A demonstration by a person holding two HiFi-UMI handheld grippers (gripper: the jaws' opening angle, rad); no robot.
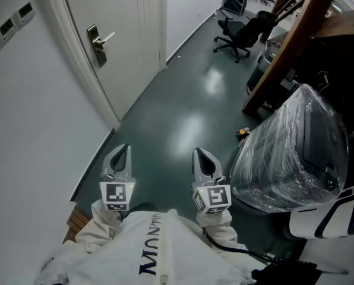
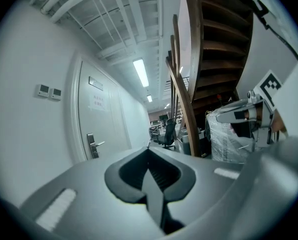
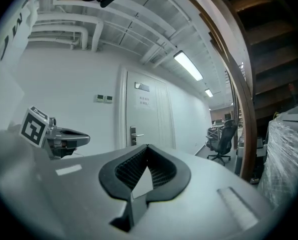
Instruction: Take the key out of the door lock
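In the head view, the left tool (image 1: 123, 150) and the right tool (image 1: 201, 154) are hovering side by side over the dark green floor (image 1: 183, 117). Both are well apart from the white door (image 1: 123, 16) and its silver lever lock plate (image 1: 97, 45). The key is too small to make out.

In the left gripper view, the left tool's jaws are pressing together on nothing. The plate is standing upright ahead on the left, its lever pointing right.

In the right gripper view, the right tool is clenched and empty, aiming at that plate.

White door (image 1: 126, 16) with silver door lock (image 1: 97, 44), dark green floor (image 1: 183, 120), black chair (image 1: 241, 33).

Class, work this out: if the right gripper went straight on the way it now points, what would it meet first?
Most likely the white door, just right of its handle; nothing stands between it and the right gripper. Depth is uncertain.
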